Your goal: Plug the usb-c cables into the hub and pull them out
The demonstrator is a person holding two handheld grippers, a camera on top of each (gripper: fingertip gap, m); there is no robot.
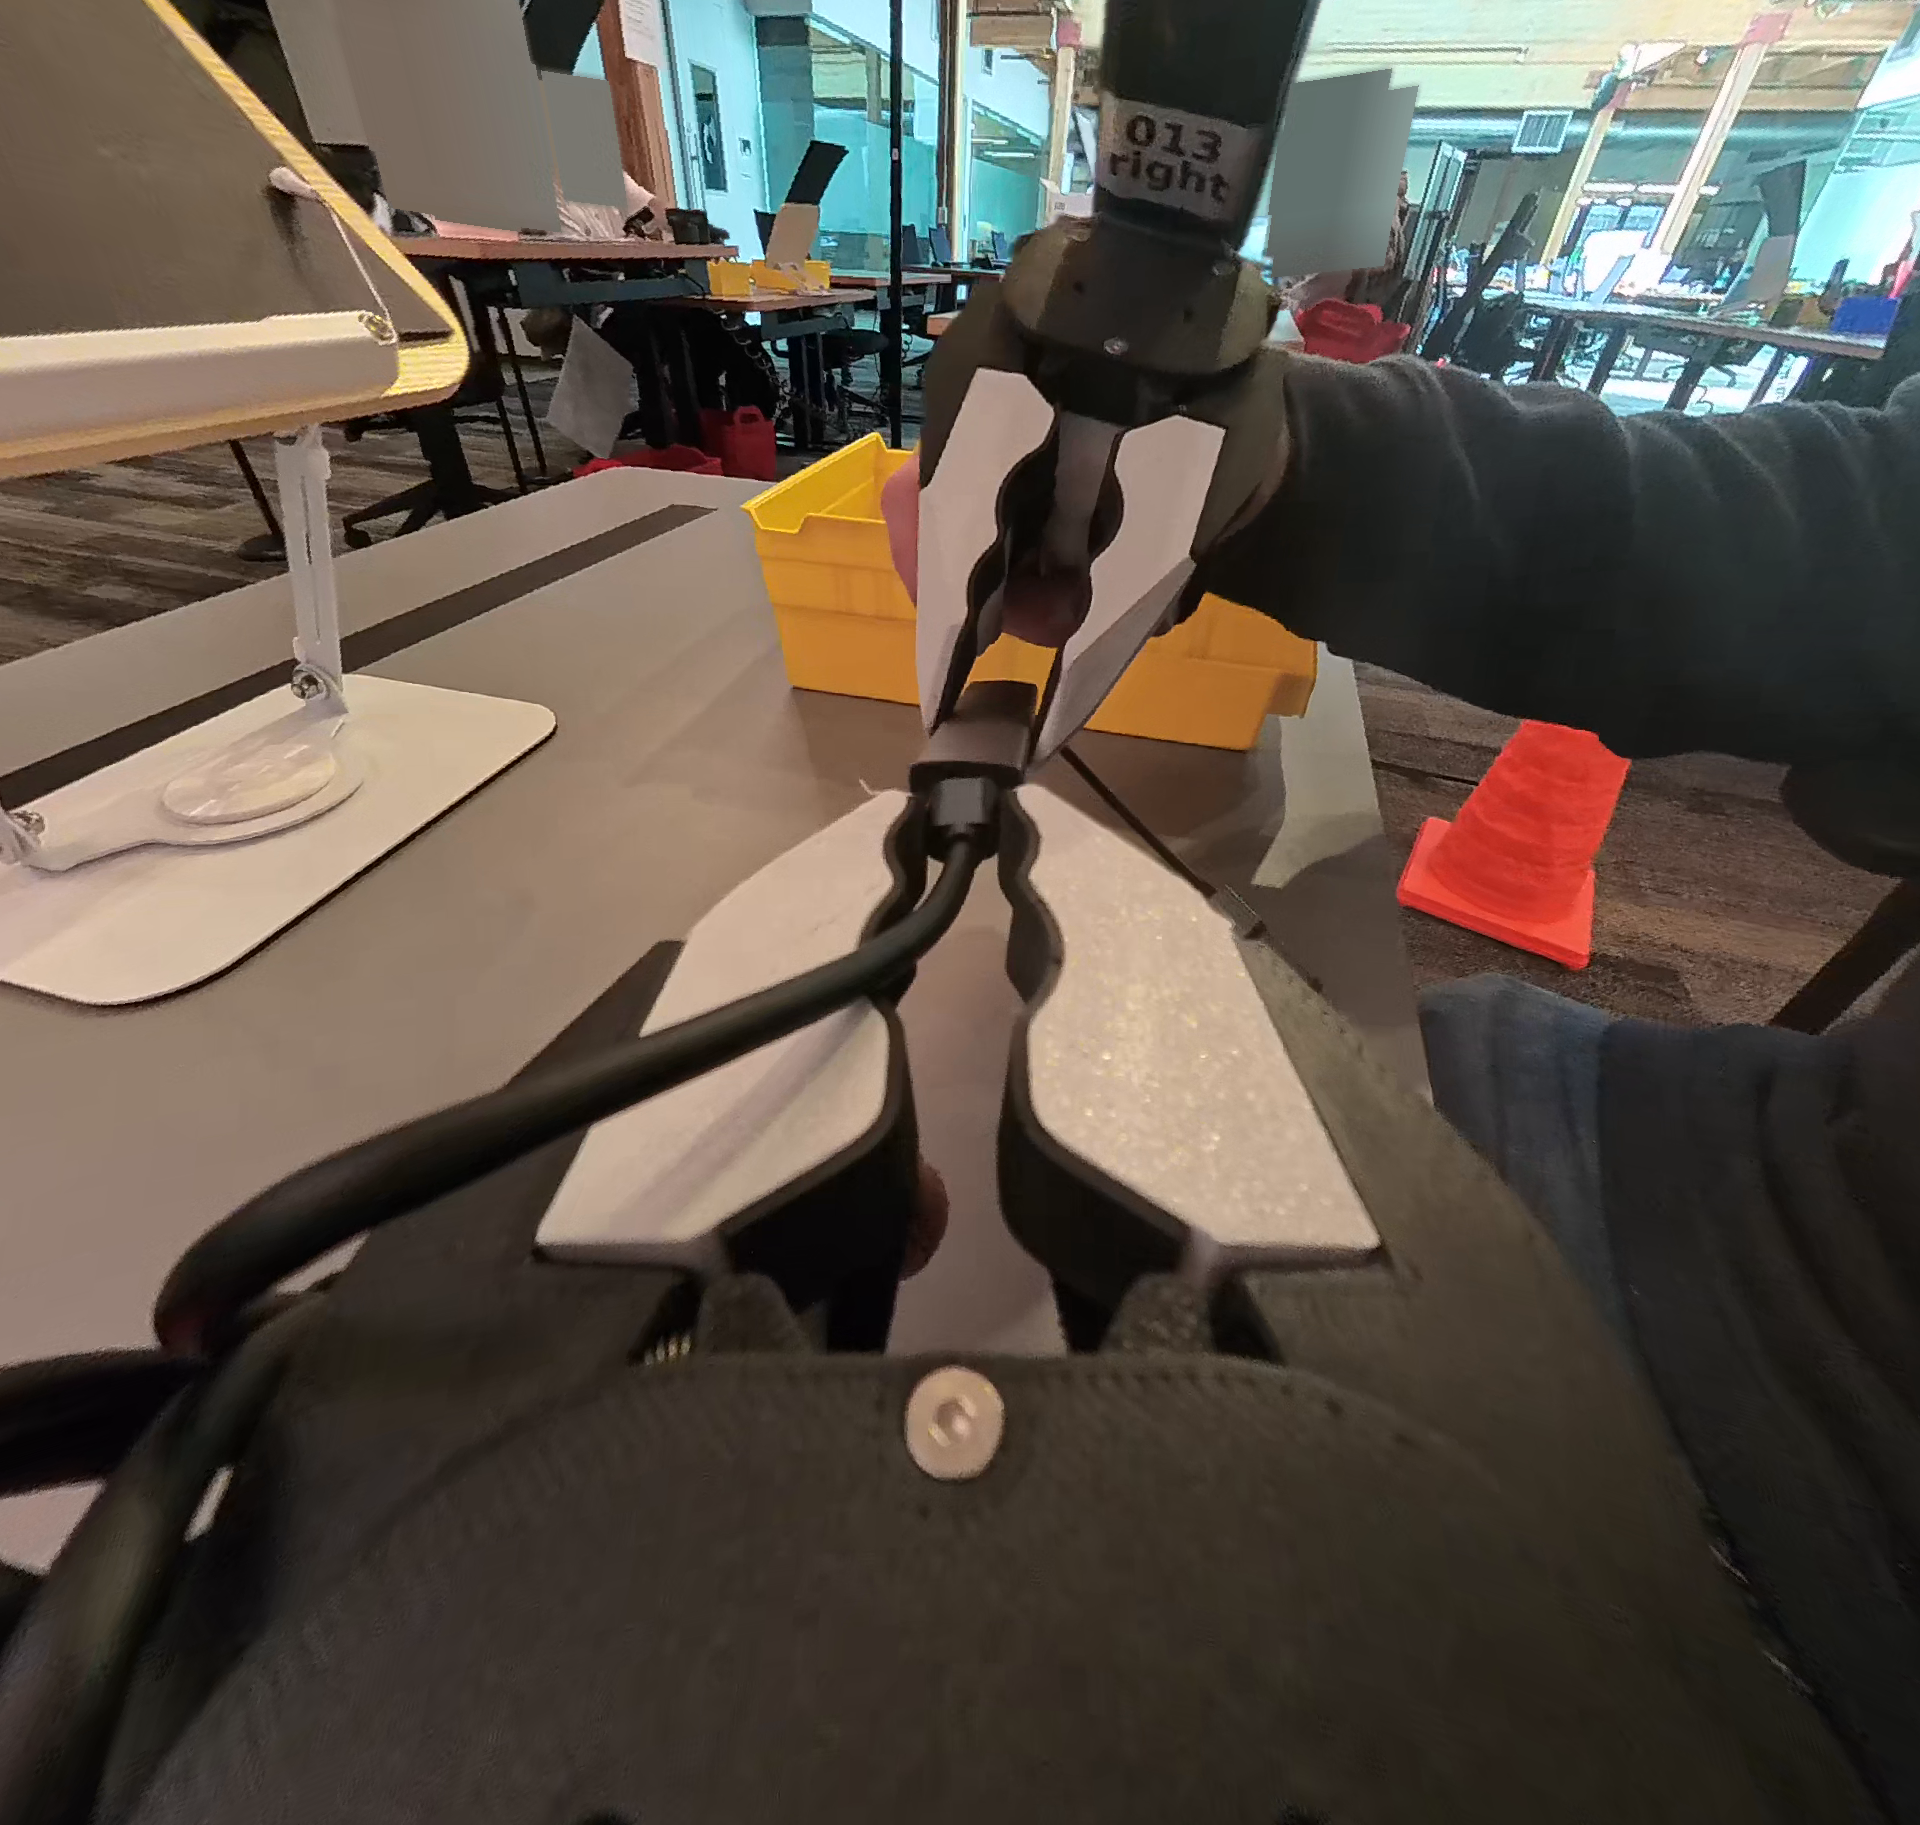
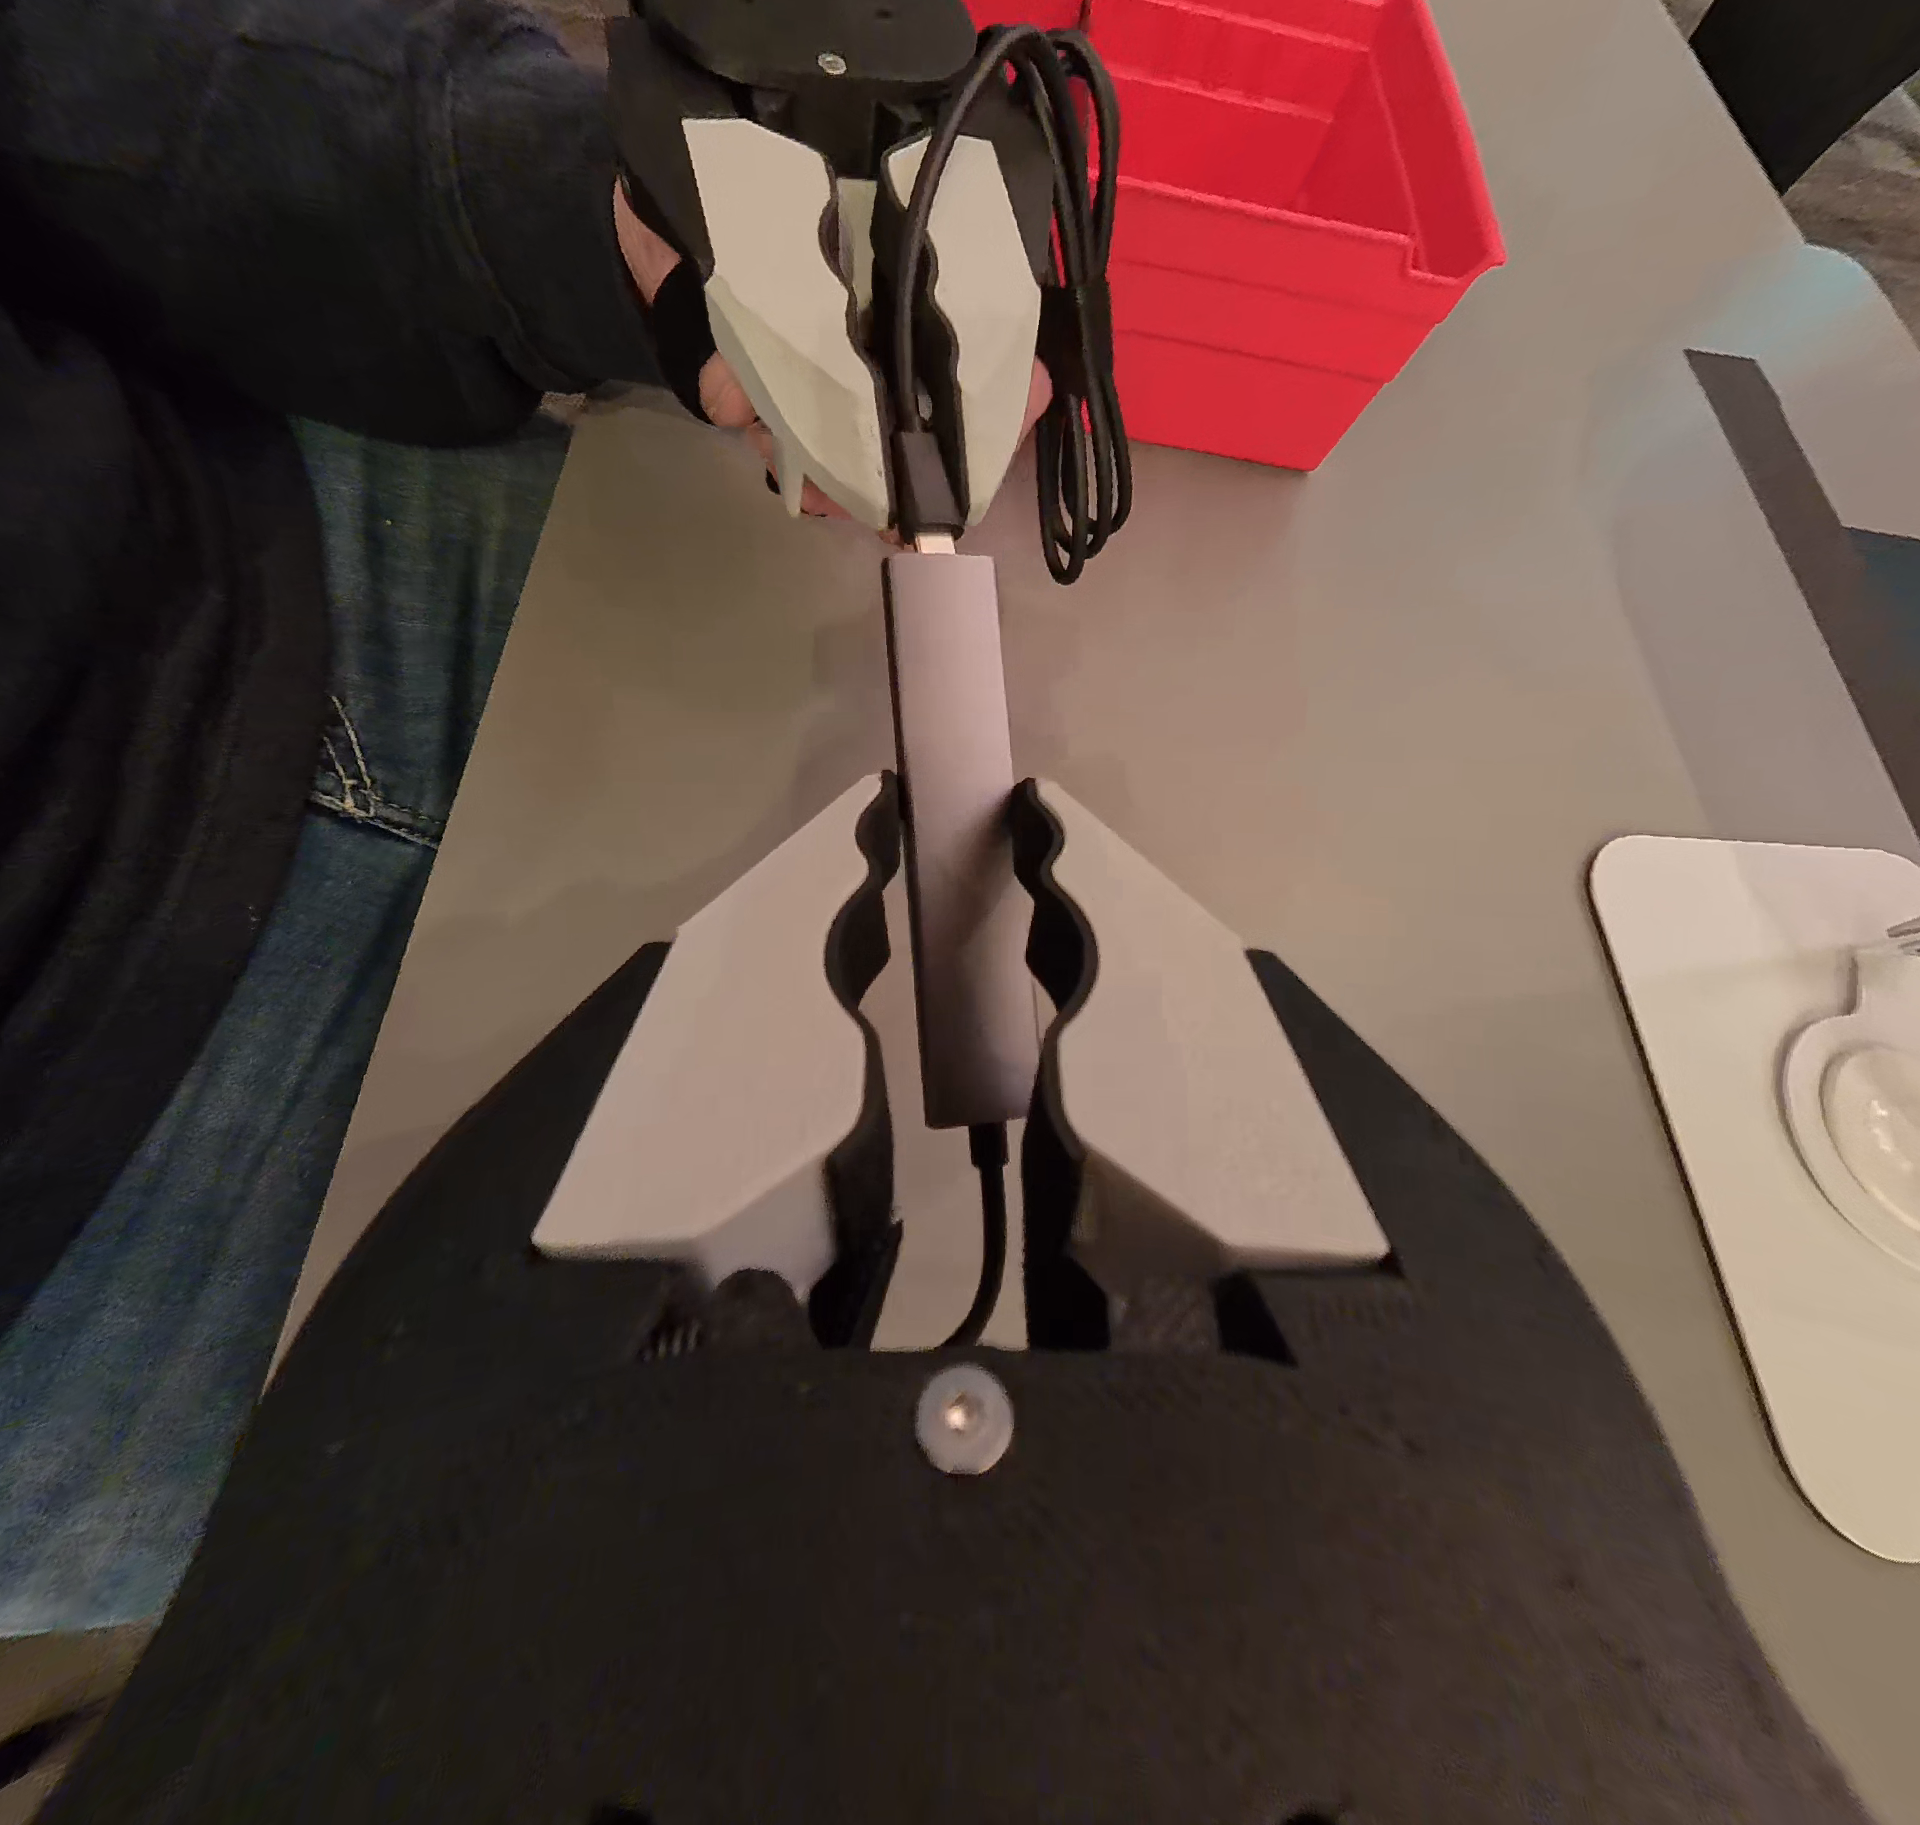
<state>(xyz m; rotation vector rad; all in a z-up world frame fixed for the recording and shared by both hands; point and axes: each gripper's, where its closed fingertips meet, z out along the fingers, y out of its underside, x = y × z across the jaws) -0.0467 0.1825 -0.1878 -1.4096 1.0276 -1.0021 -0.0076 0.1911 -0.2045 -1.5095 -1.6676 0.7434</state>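
Note:
My right gripper [image 2: 956, 793] is shut on a slim grey hub [image 2: 951, 840], held lengthwise above the grey table [image 2: 1299, 736]. The hub's own black lead [image 2: 987, 1214] runs back between the fingers. My left gripper [image 2: 928, 518] is shut on the black plug [image 2: 923, 471] of a USB-C cable. The plug's metal tip [image 2: 935, 544] meets the hub's far end; how deep it sits is unclear. The rest of the cable [image 2: 1081, 321] hangs in loops beside the left gripper. In the left wrist view, my left gripper [image 1: 961, 811] holds the plug [image 1: 961, 799] against the hub [image 1: 992, 710], held in the right gripper [image 1: 987, 736].
A red bin [image 2: 1247, 217] stands on the table behind the left gripper. A yellow bin [image 1: 831, 570] stands behind the right gripper. A white stand base [image 1: 260, 788] carries a tilted board at the left. An orange cone [image 1: 1507, 840] sits on the floor. Tip to tip, the grippers are about 5 centimeters apart.

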